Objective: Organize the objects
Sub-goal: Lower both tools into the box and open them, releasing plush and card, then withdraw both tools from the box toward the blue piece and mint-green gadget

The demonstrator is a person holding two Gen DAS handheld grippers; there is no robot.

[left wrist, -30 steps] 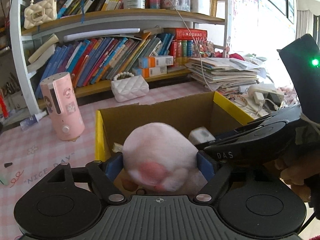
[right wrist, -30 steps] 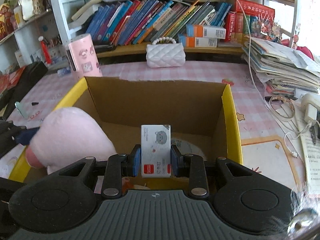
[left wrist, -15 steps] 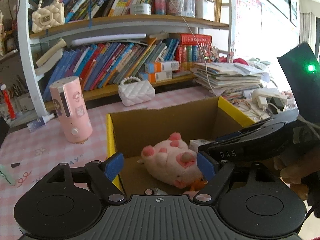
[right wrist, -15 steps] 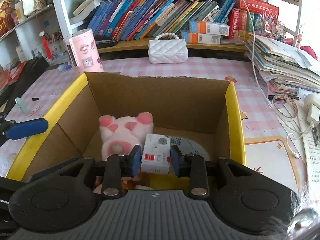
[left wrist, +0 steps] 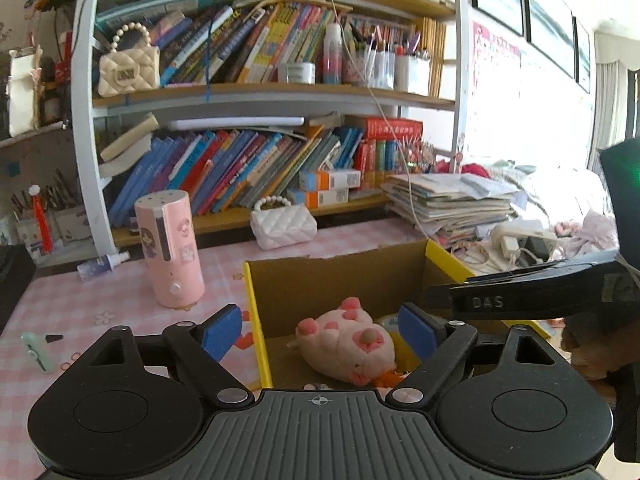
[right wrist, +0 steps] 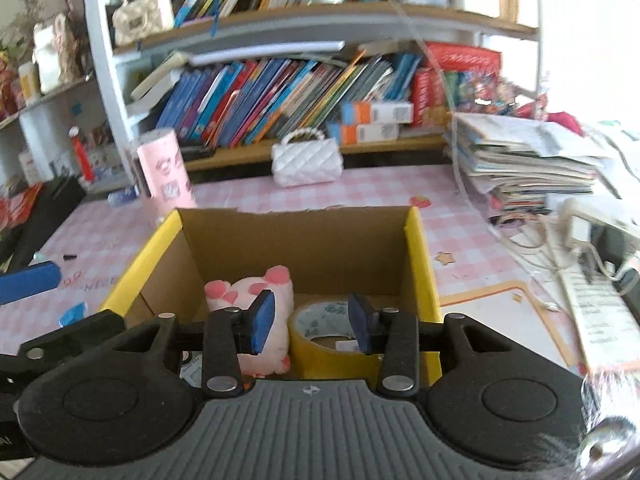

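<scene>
- Cardboard box (right wrist: 304, 240), yellow-edged, open-topped: sitting on the pink checked tablecloth (right wrist: 460, 232) in the middle of the desk, holding the sorted objects.
- Mint-green clip (left wrist: 37, 350): lying at the far left of the cloth, well apart from the box.
- Pink cylinder (left wrist: 170, 250) with cartoon stickers: standing upright left of the box, toward the far side.
- Left gripper (left wrist: 318, 328): hovering above the box's near left corner, its blue pads spread wide and gripping nothing; its jaws have just been opening further, and the toy is lying below the gap, not between the pads.
- Pink plush toy (left wrist: 346, 346): lying on its side on the box floor, in the left half, paws pointing away.
- White quilted handbag (right wrist: 306, 160) with a bead handle: sitting beyond the box, in front of the lower bookshelf.
- Right gripper (right wrist: 312, 324): hanging over the near rim of the box, its jaws parted and empty; they have just been opening.
- Yellow tape roll (right wrist: 328, 334): lying flat in the box's right half, just beside the plush toy.
- Small white packet (right wrist: 346, 345): showing only partly inside the tape roll's hole.
- Stack of papers (right wrist: 528, 164): piled at the far right of the desk, with chargers and cables (right wrist: 576, 232) nearer.
</scene>
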